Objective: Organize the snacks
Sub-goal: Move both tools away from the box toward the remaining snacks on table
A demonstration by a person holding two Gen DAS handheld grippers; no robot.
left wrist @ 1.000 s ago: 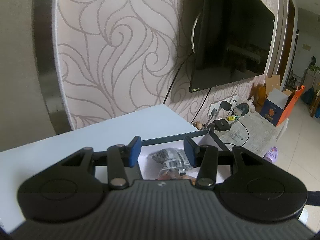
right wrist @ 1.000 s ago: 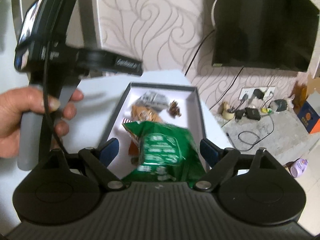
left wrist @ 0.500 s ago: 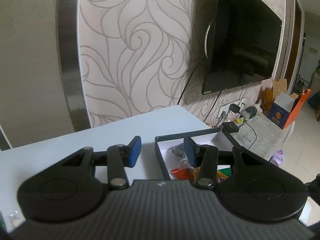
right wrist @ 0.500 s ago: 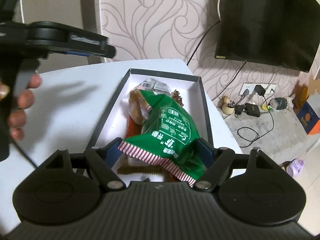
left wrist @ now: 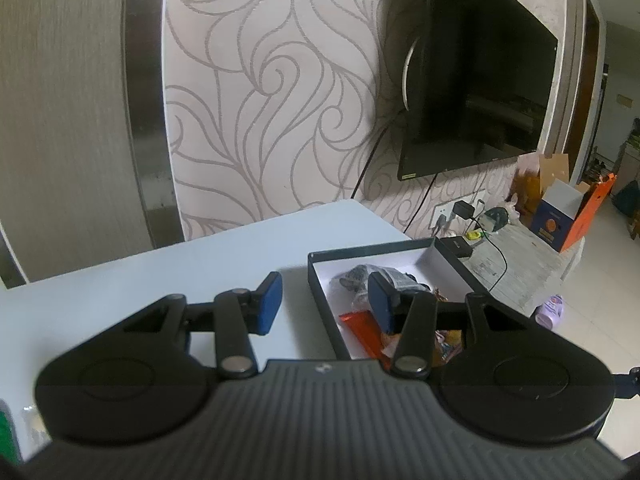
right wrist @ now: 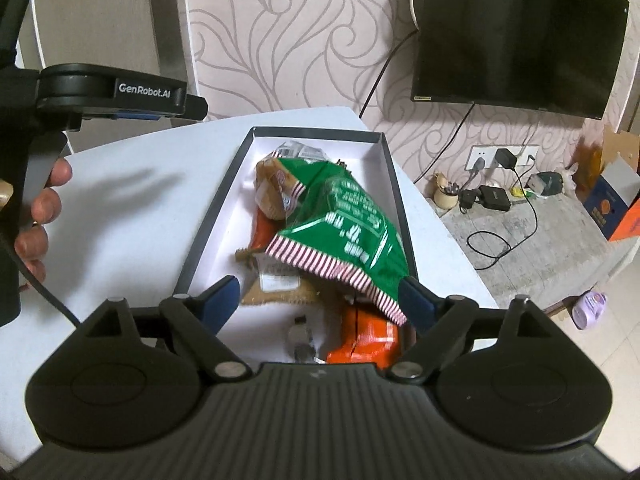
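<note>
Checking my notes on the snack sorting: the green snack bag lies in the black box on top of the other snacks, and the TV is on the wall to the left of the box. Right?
Not quite: the right wrist view shows the TV on the wall to the right of the black box. The green snack bag does lie on the other snacks.

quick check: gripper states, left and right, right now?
Left gripper: open, empty.
Right gripper: open, jaws just widened; green bag lies between them, not pinched.

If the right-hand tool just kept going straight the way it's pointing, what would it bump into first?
Most likely the green snack bag, which lies between the open fingers of the right tool, on top of the other snacks in the black box. Depth is hard to judge in this view.
</note>
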